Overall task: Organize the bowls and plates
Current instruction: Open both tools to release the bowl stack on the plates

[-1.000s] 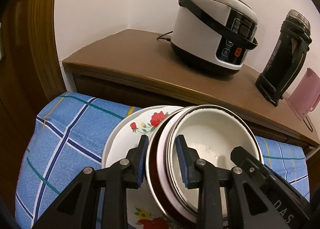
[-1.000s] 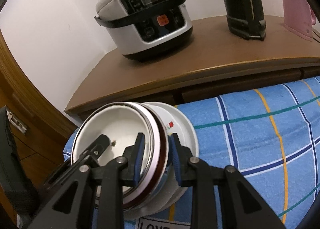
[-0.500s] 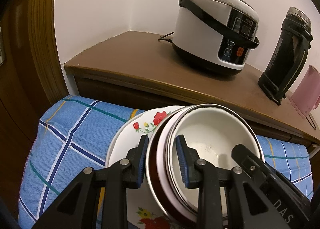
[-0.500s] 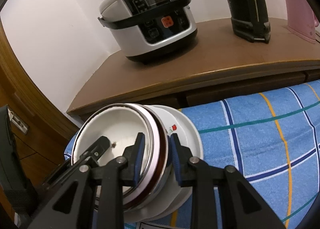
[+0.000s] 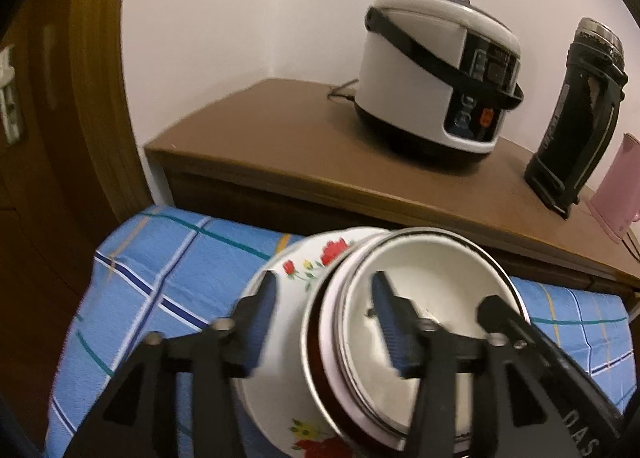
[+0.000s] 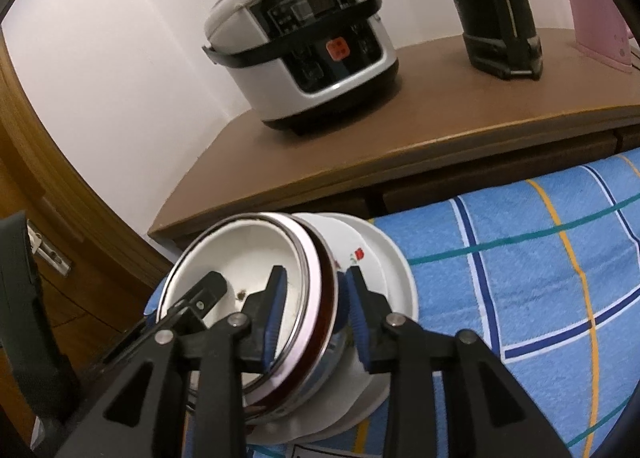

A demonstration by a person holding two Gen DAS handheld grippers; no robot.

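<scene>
Both grippers were clamped on the nested bowls' rims a second ago; now the left gripper (image 5: 324,314) has its jaws spreading well clear, and the right gripper (image 6: 316,306) is easing apart too. Bowls (image 5: 432,298) sit on the floral plate (image 5: 304,278), on the blue checked cloth (image 5: 168,258), near the far rice cooker (image 5: 436,70).
</scene>
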